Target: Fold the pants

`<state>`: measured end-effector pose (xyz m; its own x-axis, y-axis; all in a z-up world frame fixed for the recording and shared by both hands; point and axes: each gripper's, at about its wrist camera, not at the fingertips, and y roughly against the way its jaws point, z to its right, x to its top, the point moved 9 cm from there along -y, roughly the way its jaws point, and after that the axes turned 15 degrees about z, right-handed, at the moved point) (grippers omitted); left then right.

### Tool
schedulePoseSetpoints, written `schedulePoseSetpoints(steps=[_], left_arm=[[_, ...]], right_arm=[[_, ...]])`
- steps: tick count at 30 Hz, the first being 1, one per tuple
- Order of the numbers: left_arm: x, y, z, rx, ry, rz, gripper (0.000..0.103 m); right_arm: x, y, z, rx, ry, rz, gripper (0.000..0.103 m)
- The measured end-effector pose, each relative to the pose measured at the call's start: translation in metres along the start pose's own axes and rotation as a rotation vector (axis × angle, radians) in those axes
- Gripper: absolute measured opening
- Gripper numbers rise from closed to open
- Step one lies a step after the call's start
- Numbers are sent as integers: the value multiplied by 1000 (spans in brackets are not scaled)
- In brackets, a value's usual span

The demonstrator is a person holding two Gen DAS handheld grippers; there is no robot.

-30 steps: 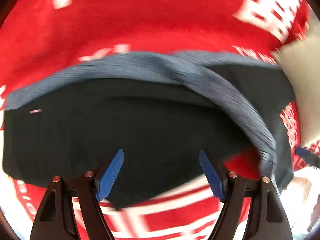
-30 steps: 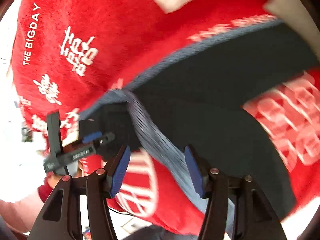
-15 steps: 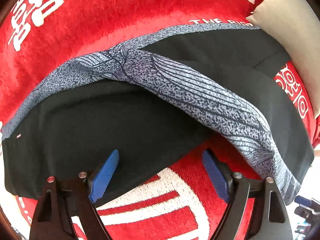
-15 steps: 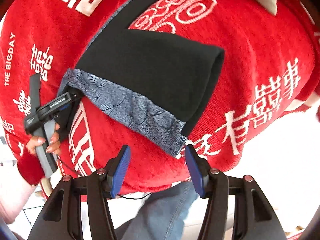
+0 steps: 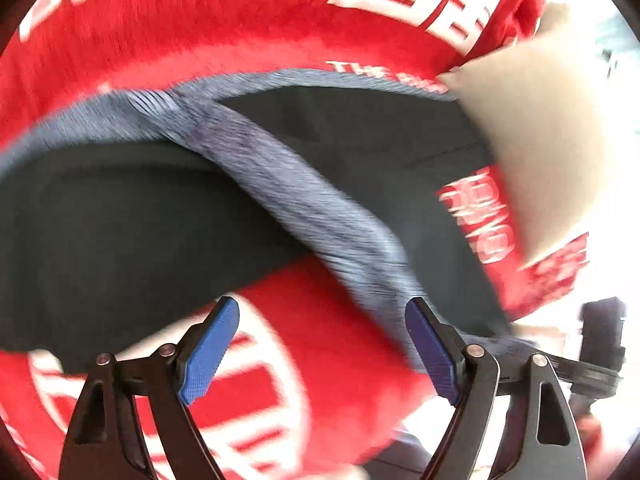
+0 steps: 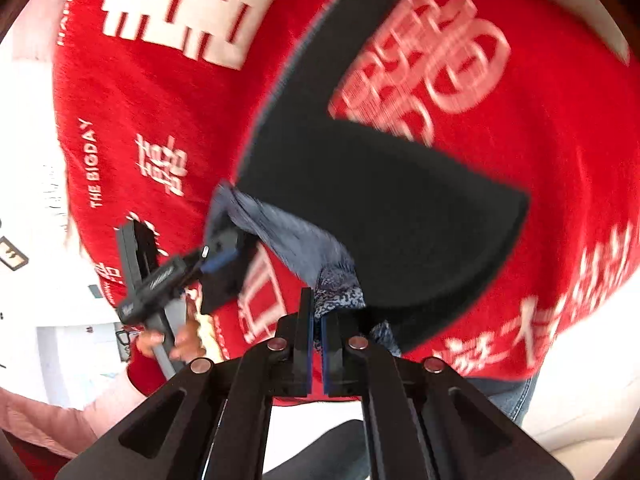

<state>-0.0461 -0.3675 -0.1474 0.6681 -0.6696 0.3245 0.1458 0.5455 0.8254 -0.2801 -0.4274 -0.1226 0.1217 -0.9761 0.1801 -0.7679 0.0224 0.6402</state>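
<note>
Black pants [image 6: 380, 200] with a grey patterned waistband [image 6: 296, 240] lie on a red blanket with white lettering. My right gripper [image 6: 316, 320] is shut on the near corner of the waistband. In the left wrist view the pants [image 5: 120, 232] and the waistband [image 5: 296, 200] lie ahead, blurred. My left gripper [image 5: 320, 344] is open, its blue pads [image 5: 210, 352] over the red blanket at the pants' near edge. It also shows in the right wrist view [image 6: 218, 256] at the waistband's far end.
The red blanket [image 6: 160, 92] covers the whole work surface. A beige cushion [image 5: 536, 148] lies at the right in the left wrist view, over the pants' far end. The person's legs in jeans [image 6: 508, 396] stand at the blanket's near edge.
My right gripper has closed on the waistband corner; it was open half a second ago. My left gripper has stayed open and shifted along the pants' near edge.
</note>
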Motion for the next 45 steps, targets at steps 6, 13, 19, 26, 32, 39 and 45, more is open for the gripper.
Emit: schedulePoseSetpoints(steps=[6, 13, 19, 26, 32, 39, 45], left_arm=[[-5, -39, 15, -13, 144, -92, 85], [-5, -54, 21, -38, 252, -128, 11], [52, -23, 44, -46, 237, -21, 11], [119, -47, 53, -20, 212, 20, 11], [145, -102, 41, 87, 149, -13, 15], [142, -102, 36, 142, 109, -71, 48], [155, -37, 28, 256, 9, 63, 82]], right_arm=[[25, 1, -11, 39, 2, -65, 3], [51, 0, -25, 80, -16, -71, 3], [117, 9, -52, 99, 54, -18, 3], [225, -23, -73, 39, 186, 26, 3], [283, -94, -54, -147, 414, -24, 3], [287, -169, -28, -382, 735, -130, 3], [292, -175, -18, -467, 792, -139, 52]])
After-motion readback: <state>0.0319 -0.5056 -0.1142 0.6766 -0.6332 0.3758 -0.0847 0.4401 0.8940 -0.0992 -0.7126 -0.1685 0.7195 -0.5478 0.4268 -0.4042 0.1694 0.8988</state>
